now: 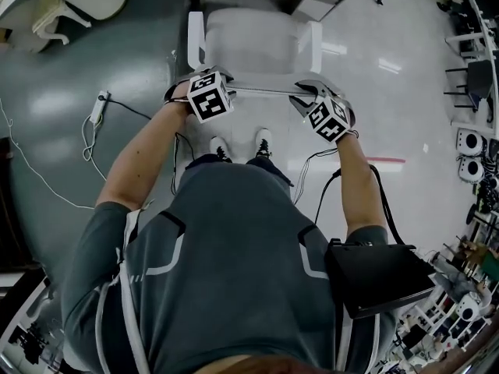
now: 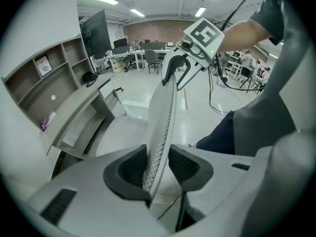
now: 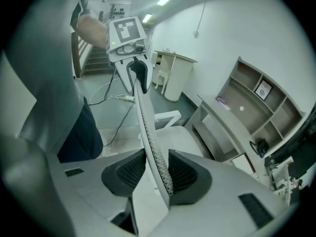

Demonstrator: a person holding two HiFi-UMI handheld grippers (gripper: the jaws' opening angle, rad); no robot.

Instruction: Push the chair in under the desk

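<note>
From above, the person stands right behind the white chair, shoes nearly at its back, a gripper at each end of the backrest. The left gripper bites the left end of that top edge, and the right gripper bites the right end. A power strip with its cable lies on the grey floor to the left. In the left gripper view, the jaws stand partly open, only as wide as the thin perforated backrest, which is pinched between the two dark pads. The backrest runs away to the right gripper, clamped at the far end. A desk with shelves above it stands off to the left. In the right gripper view, the jaws are set about as wide and are closed on the same edge, pads against both faces. The seat points toward the desk and lies close to its front. I cannot tell whether any of it is under the top.
</note>
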